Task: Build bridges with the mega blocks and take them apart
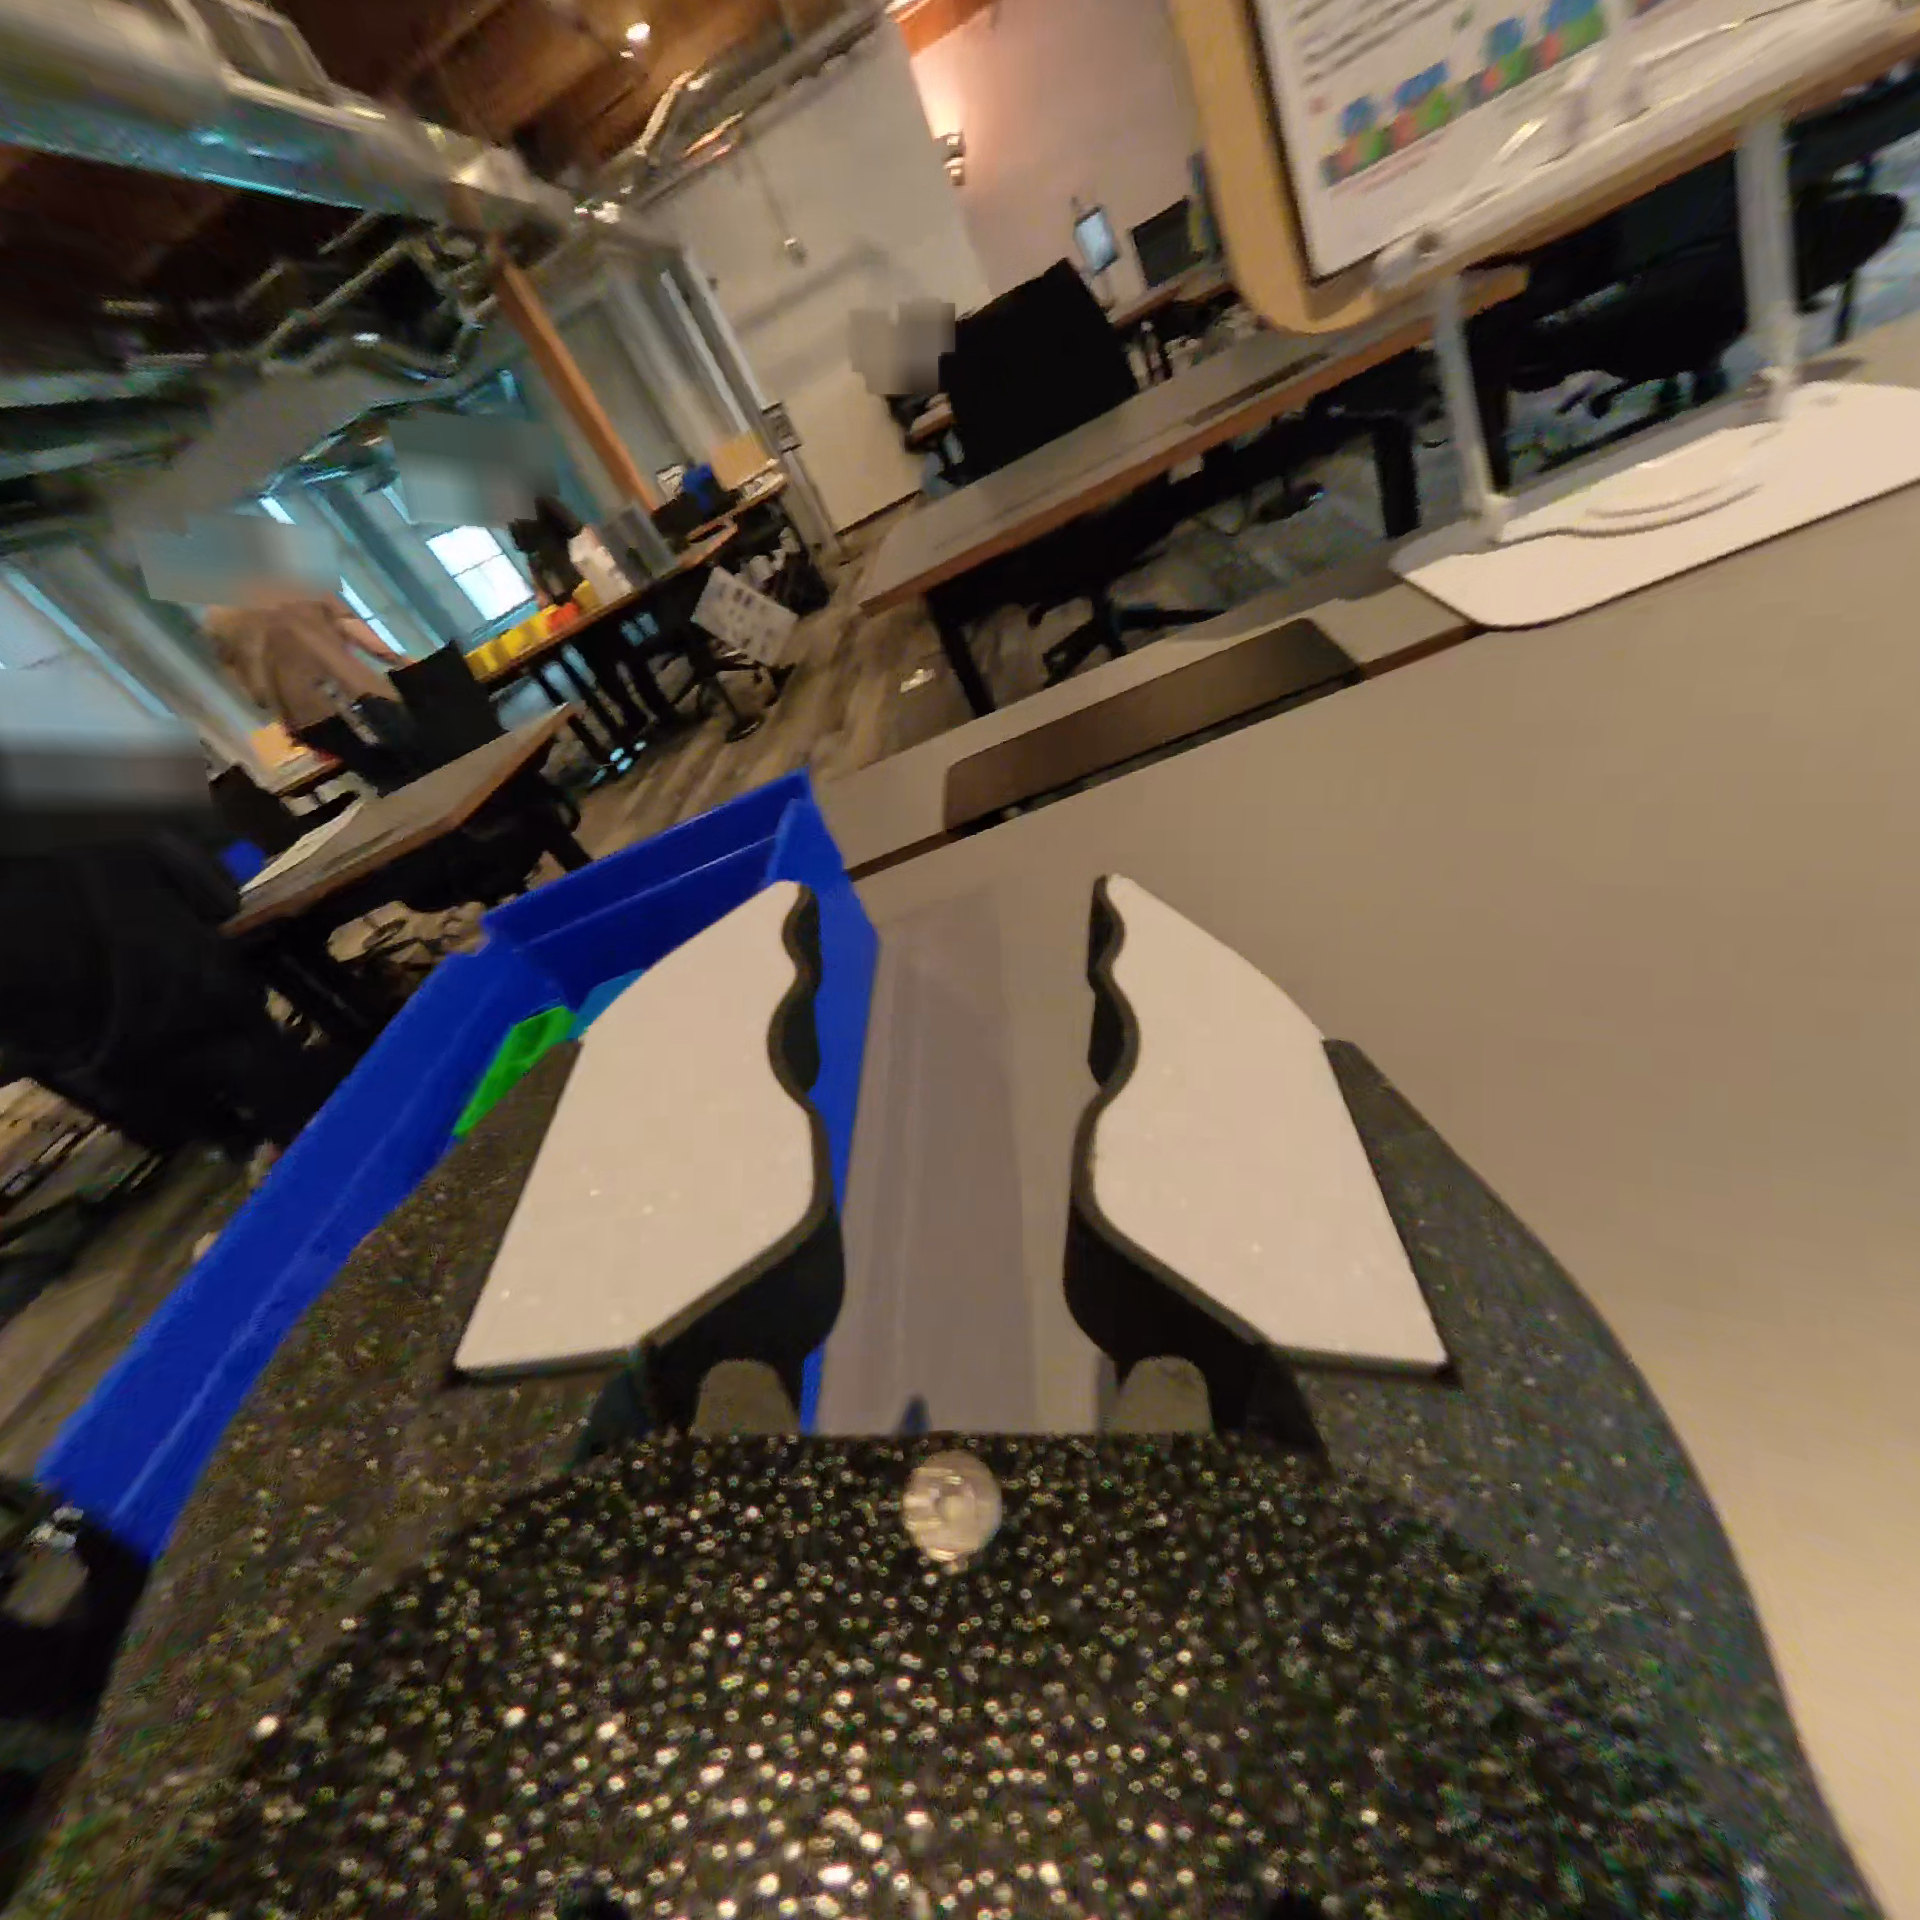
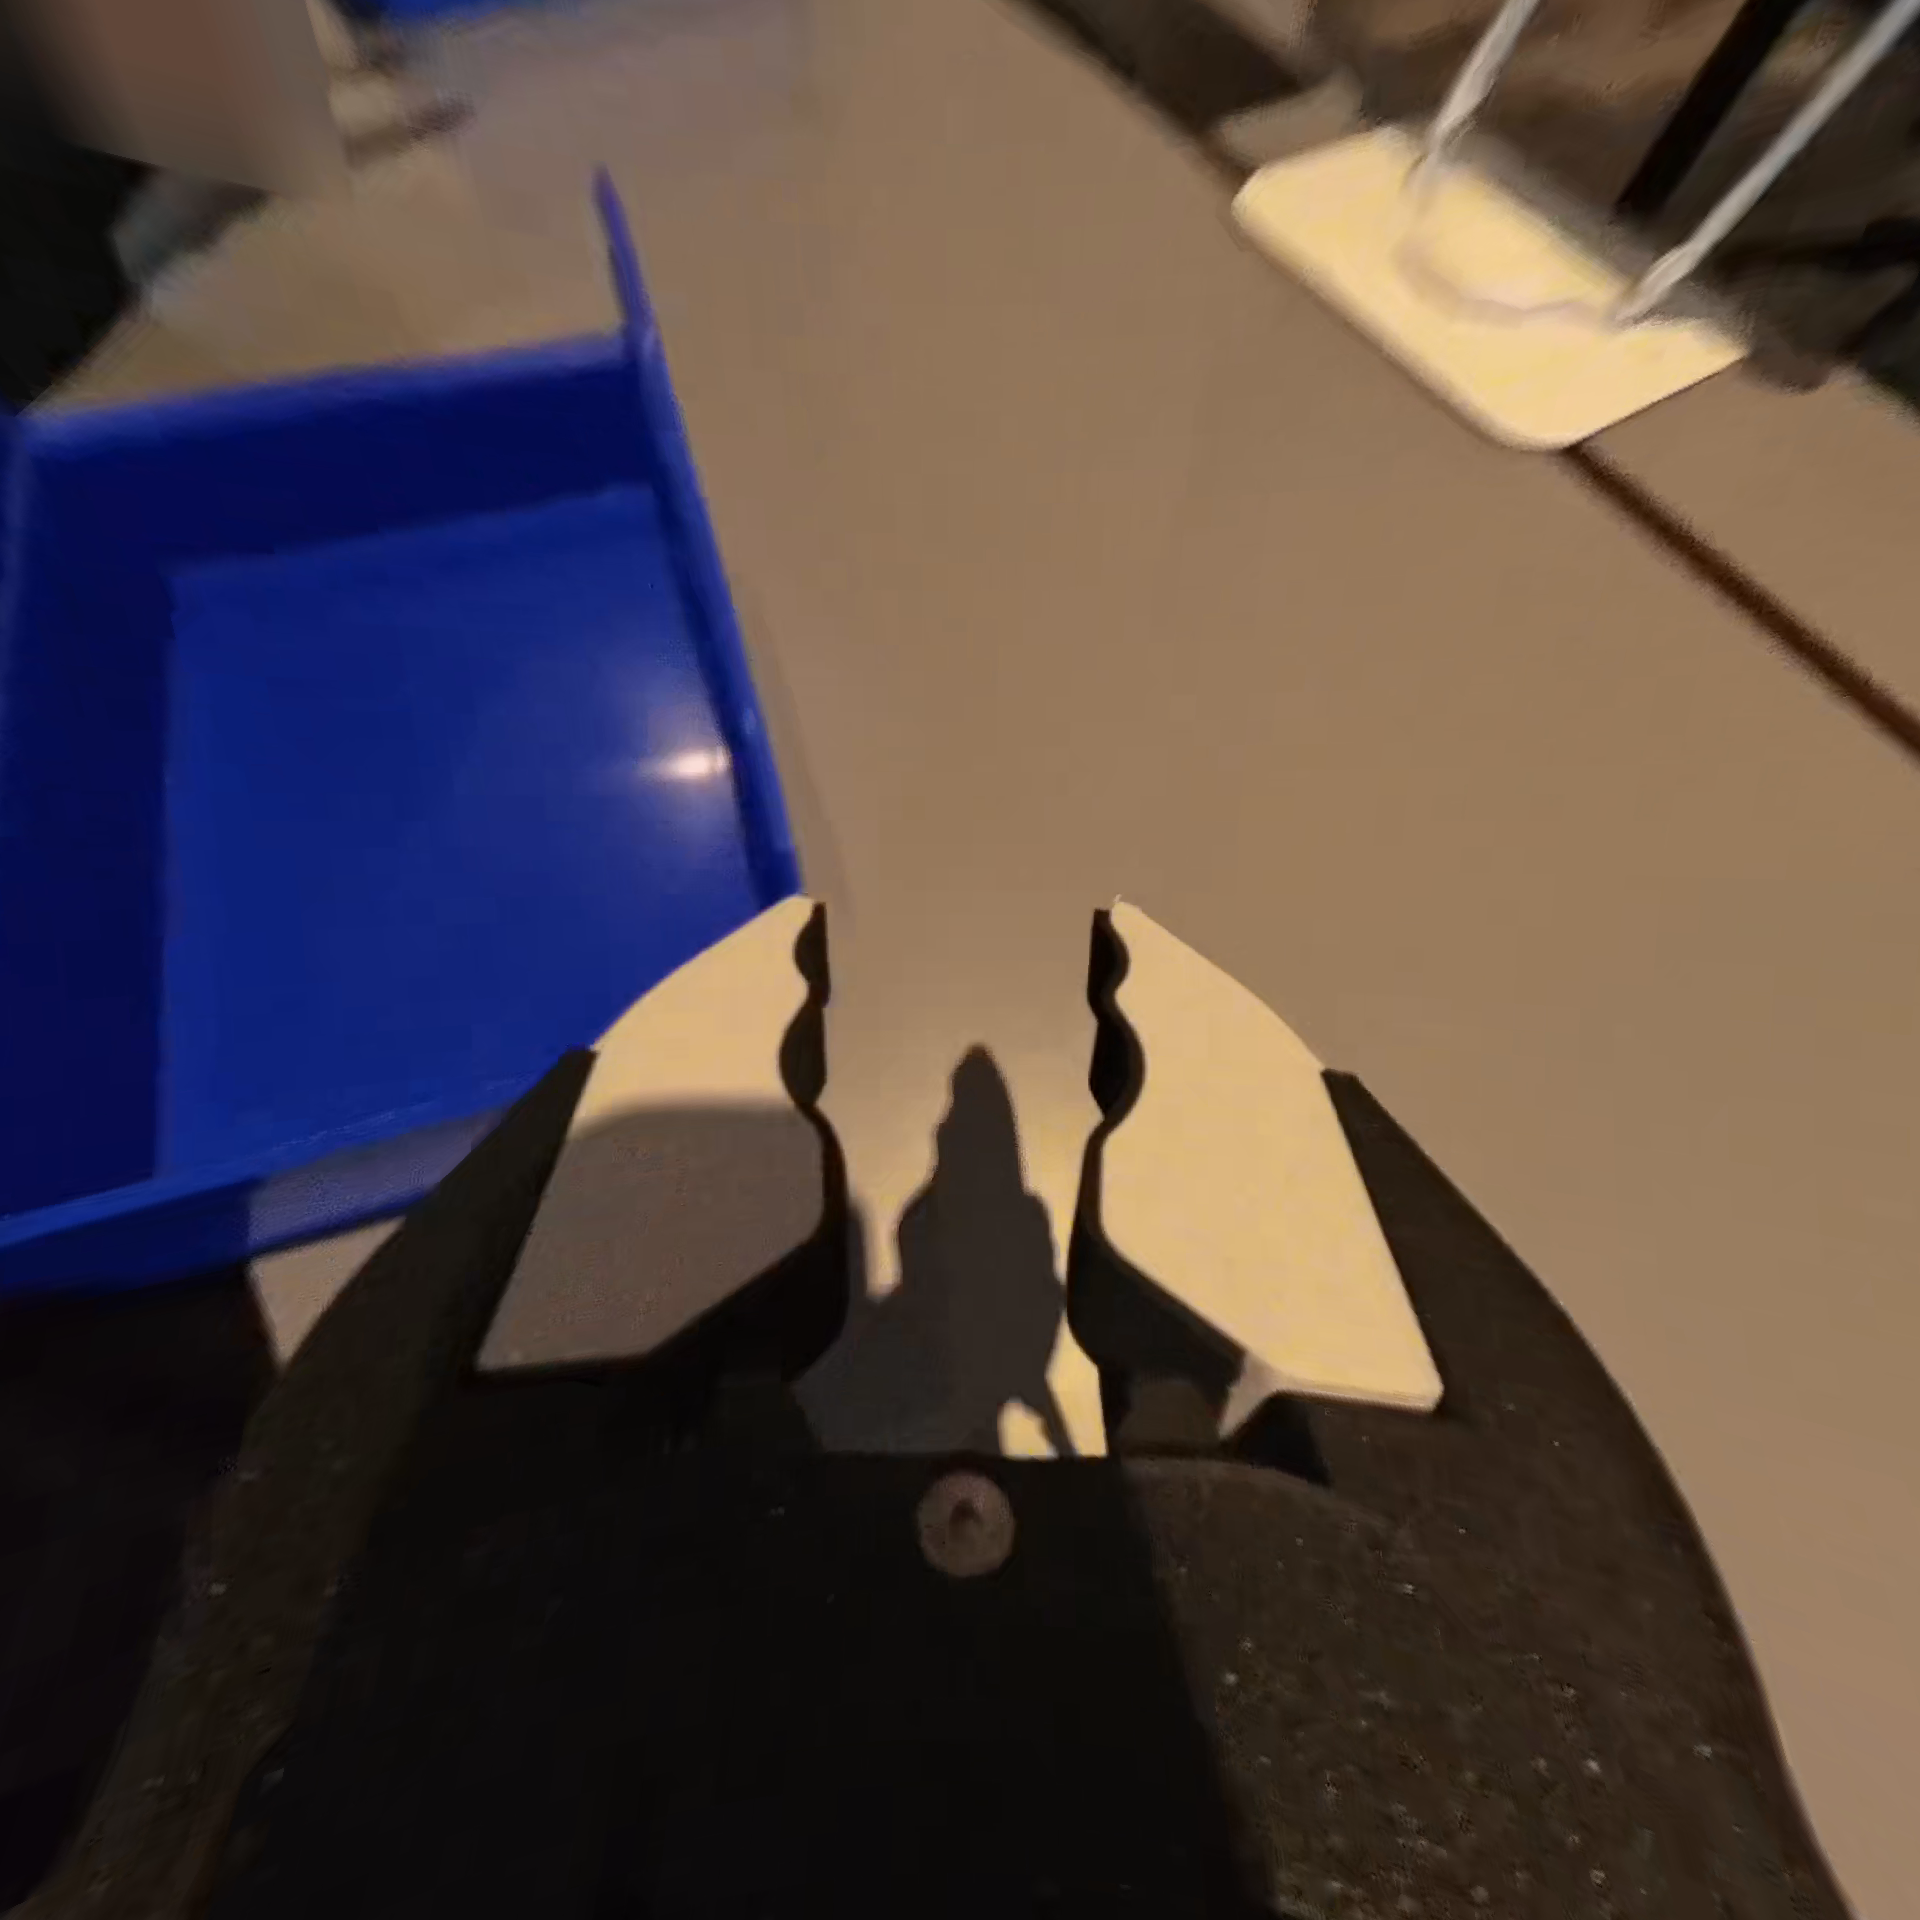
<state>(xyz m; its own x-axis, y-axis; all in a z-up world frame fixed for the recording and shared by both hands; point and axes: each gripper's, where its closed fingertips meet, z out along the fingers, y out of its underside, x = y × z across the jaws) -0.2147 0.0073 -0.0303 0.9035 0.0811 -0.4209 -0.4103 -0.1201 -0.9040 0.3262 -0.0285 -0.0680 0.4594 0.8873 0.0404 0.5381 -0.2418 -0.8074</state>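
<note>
- Lying inside the blue plastic bin (image 1: 665, 914) at the grey bench's (image 1: 1455, 1039) left edge, a green mega block (image 1: 520, 1060) shows only one corner behind the left hand-held gripper (image 1: 954, 914); its long axis cannot be told.
- Left hand-held gripper: parted, empty.
- Right hand-held gripper (image 2: 958, 920): parted, empty, beside the bin (image 2: 717, 623), whose visible floor is blurred and cut off.

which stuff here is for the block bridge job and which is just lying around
For the job:
- blue bin
- green block in the bin
- left tool, open
- right tool, open

Just lying about:
- white stand base
- poster board
- far desks and chairs
</note>
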